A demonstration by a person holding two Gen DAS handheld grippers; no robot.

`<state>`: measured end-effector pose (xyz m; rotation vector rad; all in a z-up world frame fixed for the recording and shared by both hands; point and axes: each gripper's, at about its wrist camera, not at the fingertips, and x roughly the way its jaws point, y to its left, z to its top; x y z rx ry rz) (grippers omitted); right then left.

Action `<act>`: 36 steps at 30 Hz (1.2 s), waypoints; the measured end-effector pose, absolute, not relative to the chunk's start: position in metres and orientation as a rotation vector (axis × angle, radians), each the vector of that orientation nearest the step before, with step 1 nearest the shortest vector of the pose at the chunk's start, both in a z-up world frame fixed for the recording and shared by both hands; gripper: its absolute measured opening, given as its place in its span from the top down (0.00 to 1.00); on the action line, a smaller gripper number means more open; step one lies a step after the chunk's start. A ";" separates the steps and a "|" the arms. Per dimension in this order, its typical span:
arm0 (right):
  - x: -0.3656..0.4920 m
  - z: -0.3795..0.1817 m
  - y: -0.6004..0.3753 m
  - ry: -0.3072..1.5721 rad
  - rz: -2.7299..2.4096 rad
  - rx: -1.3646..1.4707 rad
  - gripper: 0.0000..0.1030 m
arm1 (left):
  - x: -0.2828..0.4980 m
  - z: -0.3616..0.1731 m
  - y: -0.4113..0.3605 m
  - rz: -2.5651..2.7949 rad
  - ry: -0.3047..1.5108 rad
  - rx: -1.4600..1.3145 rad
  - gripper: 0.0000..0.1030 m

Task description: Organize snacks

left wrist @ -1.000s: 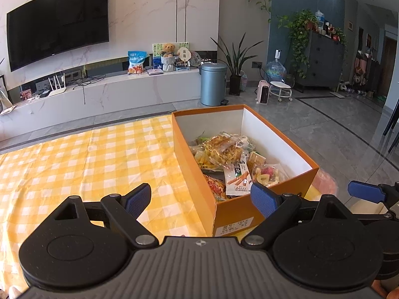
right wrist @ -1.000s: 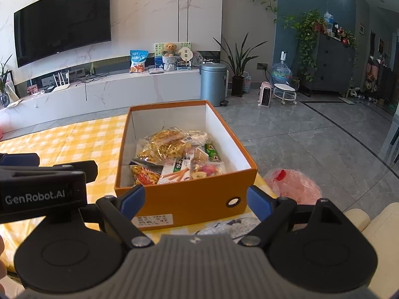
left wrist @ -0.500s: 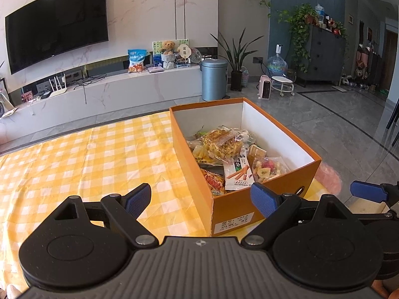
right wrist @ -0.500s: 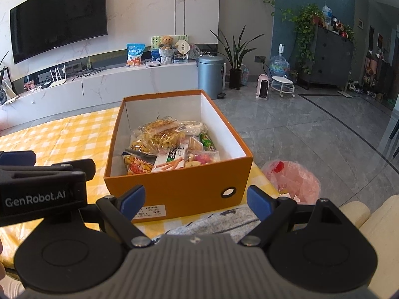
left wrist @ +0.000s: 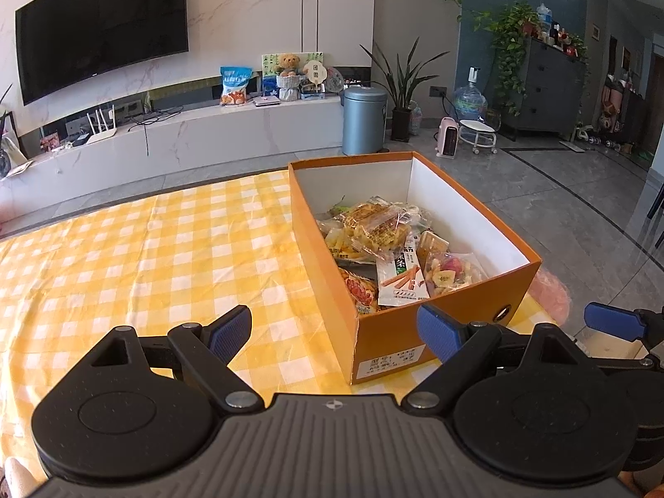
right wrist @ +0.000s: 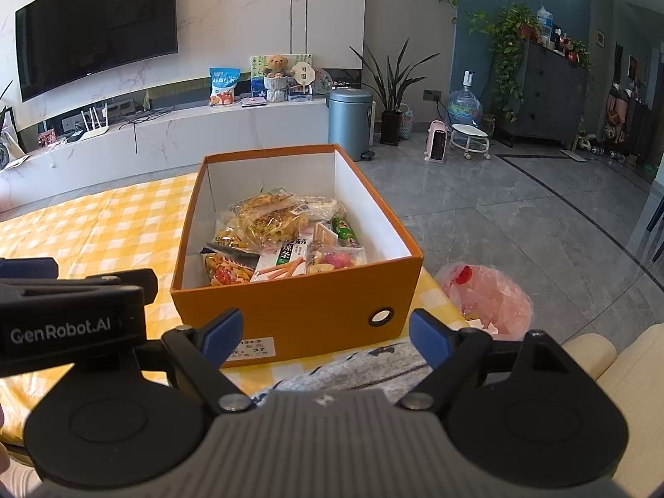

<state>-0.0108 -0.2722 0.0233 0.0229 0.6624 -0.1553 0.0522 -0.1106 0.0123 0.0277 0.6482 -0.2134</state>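
bright, even daylight, sharp focus, soft shadows, floor glare, strong fisheye bending at edges

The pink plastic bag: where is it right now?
In the right wrist view, the pink plastic bag sits on the floor, right of the orange box, beyond the table edge.

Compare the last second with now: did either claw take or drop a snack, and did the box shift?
Nothing was taken or dropped. The left claw and right claw stayed open and empty. Both cameras drifted slightly, so the orange box sits a little differently in each view. Against the checked cloth it kept its place, snack packets unchanged inside.
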 end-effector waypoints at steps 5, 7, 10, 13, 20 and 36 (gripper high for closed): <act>-0.010 0.024 -0.272 0.663 -0.159 0.014 0.17 | 0.053 0.013 -0.110 -0.215 0.644 0.025 0.00; -0.010 0.024 -0.271 0.663 -0.158 0.014 0.17 | 0.053 0.013 -0.109 -0.215 0.642 0.028 0.00; -0.009 0.024 -0.271 0.662 -0.161 0.012 0.17 | 0.052 0.013 -0.110 -0.210 0.636 0.031 0.00; -0.009 0.023 -0.270 0.664 -0.161 0.007 0.17 | 0.052 0.013 -0.110 -0.206 0.636 0.029 0.00; -0.008 0.022 -0.270 0.665 -0.155 0.006 0.18 | 0.054 0.013 -0.109 -0.209 0.654 0.014 0.00; -0.008 0.022 -0.270 0.667 -0.148 -0.010 0.18 | 0.053 0.011 -0.110 -0.208 0.658 0.003 0.00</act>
